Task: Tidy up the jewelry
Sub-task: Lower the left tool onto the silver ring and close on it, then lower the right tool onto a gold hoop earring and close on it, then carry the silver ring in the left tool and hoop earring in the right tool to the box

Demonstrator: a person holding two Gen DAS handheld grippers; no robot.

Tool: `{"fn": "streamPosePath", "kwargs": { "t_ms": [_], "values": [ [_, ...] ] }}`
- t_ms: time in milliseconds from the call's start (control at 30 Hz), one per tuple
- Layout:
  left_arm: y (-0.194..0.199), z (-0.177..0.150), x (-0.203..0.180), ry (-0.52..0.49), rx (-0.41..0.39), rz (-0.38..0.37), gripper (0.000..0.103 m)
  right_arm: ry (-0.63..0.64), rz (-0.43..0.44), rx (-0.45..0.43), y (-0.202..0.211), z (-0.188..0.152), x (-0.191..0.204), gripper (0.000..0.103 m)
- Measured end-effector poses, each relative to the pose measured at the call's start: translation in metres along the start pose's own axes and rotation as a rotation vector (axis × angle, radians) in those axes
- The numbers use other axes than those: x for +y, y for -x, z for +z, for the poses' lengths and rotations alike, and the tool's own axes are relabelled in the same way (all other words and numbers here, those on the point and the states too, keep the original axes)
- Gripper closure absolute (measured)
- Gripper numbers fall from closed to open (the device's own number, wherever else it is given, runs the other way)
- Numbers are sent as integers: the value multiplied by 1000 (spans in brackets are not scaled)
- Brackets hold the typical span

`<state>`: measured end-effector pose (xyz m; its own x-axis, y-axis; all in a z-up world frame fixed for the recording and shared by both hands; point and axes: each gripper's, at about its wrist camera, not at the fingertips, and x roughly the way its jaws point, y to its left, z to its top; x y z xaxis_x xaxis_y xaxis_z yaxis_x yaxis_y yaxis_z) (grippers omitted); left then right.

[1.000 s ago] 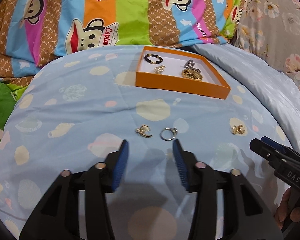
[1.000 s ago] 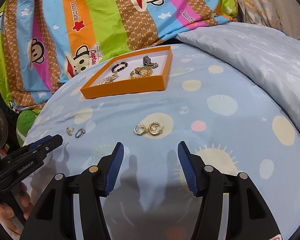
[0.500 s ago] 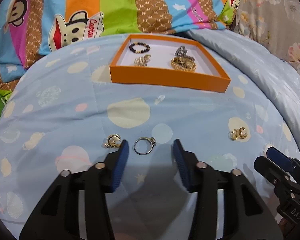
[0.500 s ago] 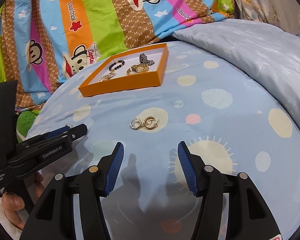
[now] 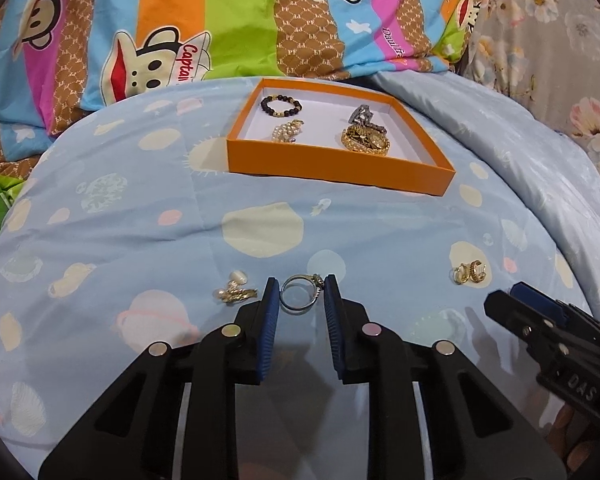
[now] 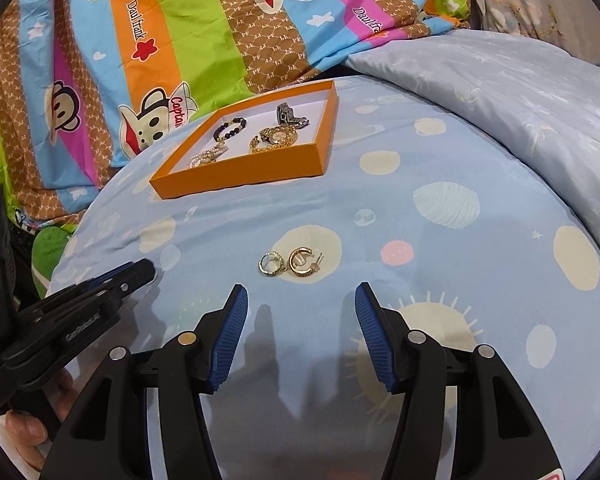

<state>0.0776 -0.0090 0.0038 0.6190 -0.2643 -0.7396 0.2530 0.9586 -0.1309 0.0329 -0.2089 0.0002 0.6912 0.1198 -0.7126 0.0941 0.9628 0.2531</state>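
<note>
An orange tray (image 5: pixel 332 168) (image 6: pixel 236 174) on the blue bedspread holds a black bead bracelet (image 5: pixel 280 105), a pearl piece (image 5: pixel 286 132), a gold watch (image 5: pixel 365 140) and a silver piece (image 5: pixel 362 116). A silver ring (image 5: pixel 300 295) lies between the pads of my left gripper (image 5: pixel 300 300), whose jaws have narrowed around it, with slight gaps still visible. A gold pearl ring (image 5: pixel 234 290) lies left of it. A pair of gold hoop earrings (image 5: pixel 470 273) (image 6: pixel 292 263) lies just ahead of my open, empty right gripper (image 6: pixel 298 312).
A striped monkey-print quilt (image 5: pixel 220 20) is bunched behind the tray. A pale blue duvet (image 6: pixel 500 92) rises at the right. The right gripper shows at the lower right of the left wrist view (image 5: pixel 548 336), the left gripper at the lower left of the right wrist view (image 6: pixel 80 300).
My left gripper has moved forward over the silver ring and its jaws have closed in around it. The right gripper has edged closer to the gold hoop earrings.
</note>
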Motion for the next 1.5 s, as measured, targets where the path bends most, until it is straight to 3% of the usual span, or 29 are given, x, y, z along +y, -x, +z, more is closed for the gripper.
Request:
{"fn": "streamPosePath", "kwargs": {
  "t_ms": [233,633,867,1067,1133,1300,1500],
  "values": [
    [20,-15,27,53,-13,-4,81,9,-3,8,-8,7,4,65],
    [22,-22,35,69,-2,-7,81,0,-30,27,-17,12,3,67],
    [21,-22,35,68,1,-12,81,19,-33,43,-26,16,9,86],
    [20,-22,35,68,3,-15,81,23,-29,28,-24,16,10,93],
    [20,-22,35,68,3,-14,81,13,-19,15,-21,16,8,103],
    [20,-21,35,68,4,-14,81,-1,-16,17,-21,16,5,103],
    [20,-21,35,68,3,-15,81,13,-38,19,-21,16,10,88]
  ]
}}
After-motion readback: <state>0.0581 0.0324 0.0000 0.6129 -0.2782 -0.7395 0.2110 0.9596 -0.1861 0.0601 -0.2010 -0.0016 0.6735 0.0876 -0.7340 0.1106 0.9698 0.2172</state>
